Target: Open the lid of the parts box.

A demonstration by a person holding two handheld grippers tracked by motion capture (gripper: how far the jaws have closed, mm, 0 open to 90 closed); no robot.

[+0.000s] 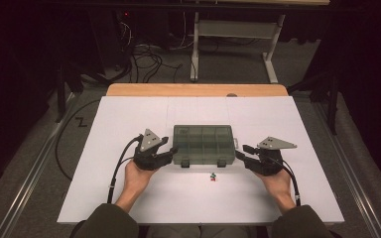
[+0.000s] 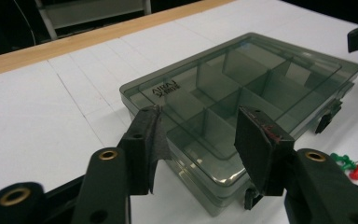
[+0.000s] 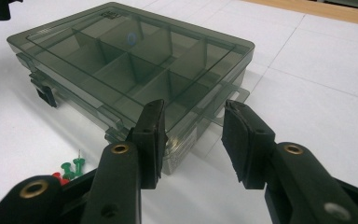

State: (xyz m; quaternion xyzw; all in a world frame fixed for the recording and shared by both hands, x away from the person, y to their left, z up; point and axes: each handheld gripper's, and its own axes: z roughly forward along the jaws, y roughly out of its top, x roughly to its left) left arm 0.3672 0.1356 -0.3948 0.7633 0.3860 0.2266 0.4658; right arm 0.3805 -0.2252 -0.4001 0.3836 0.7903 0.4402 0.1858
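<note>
mirrored "airaj" mark on box lid (image 2: 161, 88)

You're in what looks like a lab or recording room: your white worktop (image 1: 129, 198) stands on grey carpet (image 1: 25, 163) between metal rails (image 1: 27, 178), black drapes (image 1: 10, 59) close the sides, loose cables (image 1: 146, 59) trail past a desk frame (image 1: 233, 34), dim back there.

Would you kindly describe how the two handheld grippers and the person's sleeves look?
Both the left gripper and the right gripper are black, each topped by a grey three-cornered plate and trailing a black cable. Their jaws are black, with brass-coloured eyelets at the base. The sleeves are dark olive.
</note>
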